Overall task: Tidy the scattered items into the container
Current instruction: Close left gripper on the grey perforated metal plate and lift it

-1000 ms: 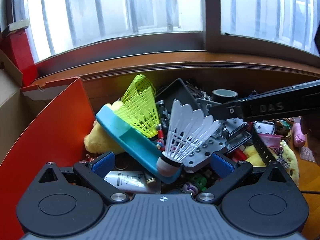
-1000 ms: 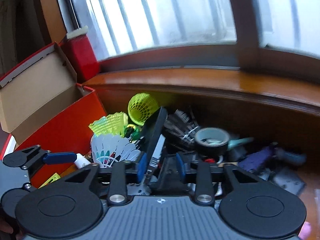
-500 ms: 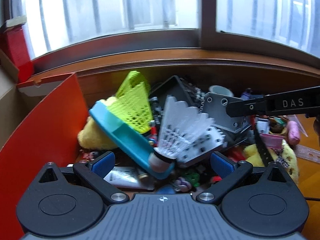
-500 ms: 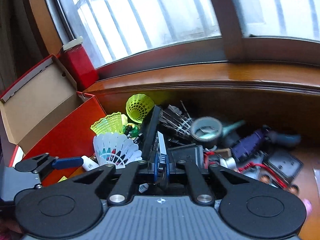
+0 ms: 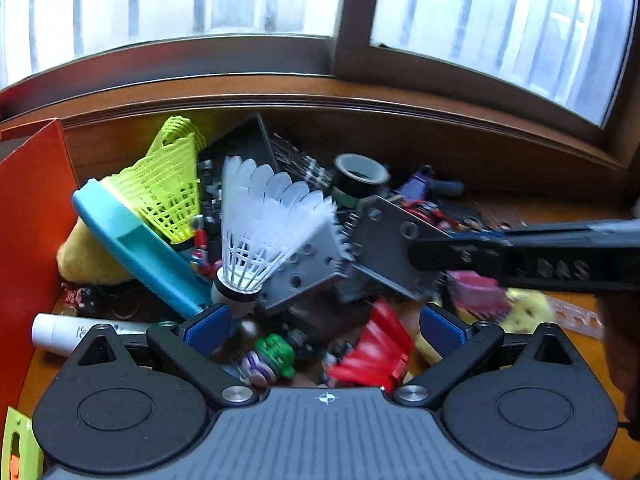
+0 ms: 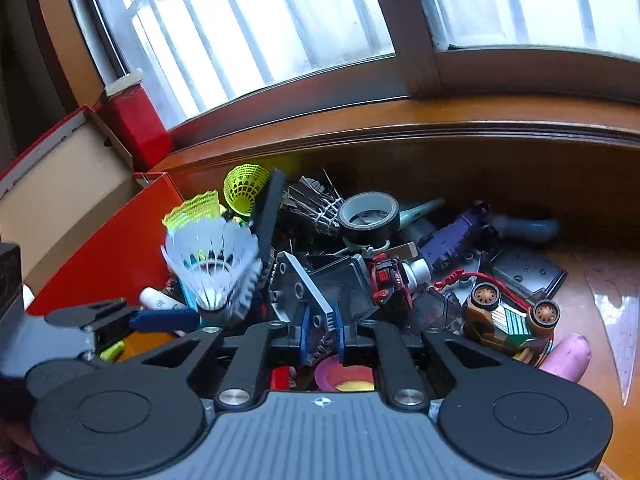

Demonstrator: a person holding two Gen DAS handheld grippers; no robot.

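Clamping a grey metal plate by its edge, the right gripper has its blue pads drawn close together on the perforated slab, which juts up out of the pile. The left gripper stands wide apart with nothing between its pads, hovering low beside a white feathered shuttlecock that leans on a smooth teal plastic scoop. My judgement: the step in hand is lifting the plate out of the heap; the next move calls for a steady pull, since neighbouring pieces may catch on it, then a carry left to the red cardboard box, whose brown inside shows open. Around lie a yellow mesh shuttlecock, a glossy tape roll and a toy car on the wooden ledge.
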